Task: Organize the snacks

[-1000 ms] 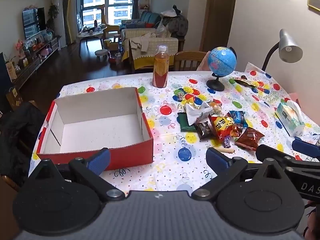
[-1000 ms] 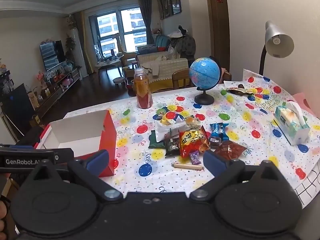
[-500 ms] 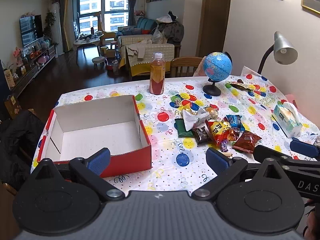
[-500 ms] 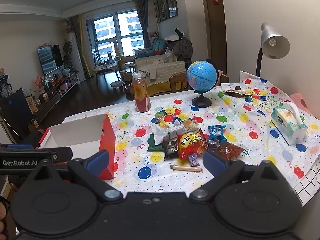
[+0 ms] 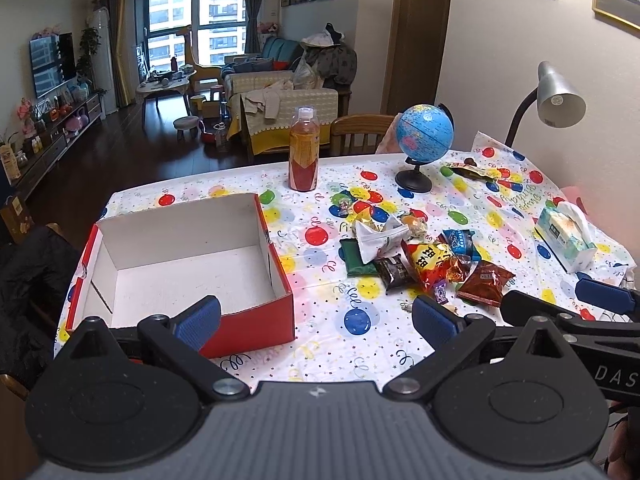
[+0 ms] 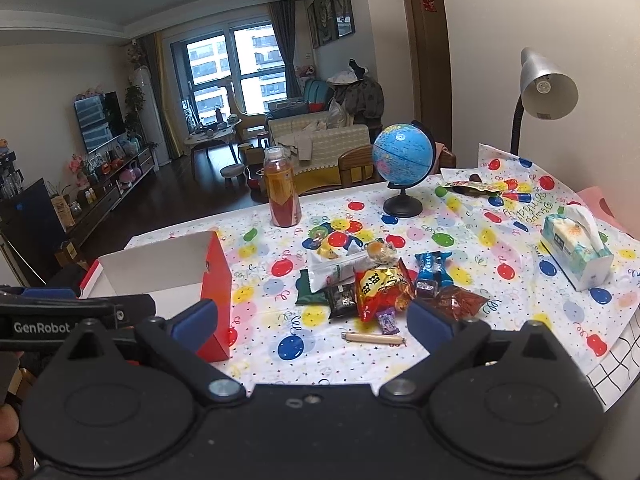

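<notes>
Rising slightly over the past second, both hand-held grippers drew back above the near edge of the balloon-print tablecloth (image 5: 336,344), widening their view. The left gripper (image 5: 316,316) and right gripper (image 6: 314,320) hung with jaws spread apart, holding nothing. A heap of foil snack packets (image 5: 424,256) lay untouched just right of the empty red-sided cardboard box (image 5: 248,320). Judging by that, sorting had not yet begun.

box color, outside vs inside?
The box is red outside, plain white inside; shows best in the left wrist view.
</notes>
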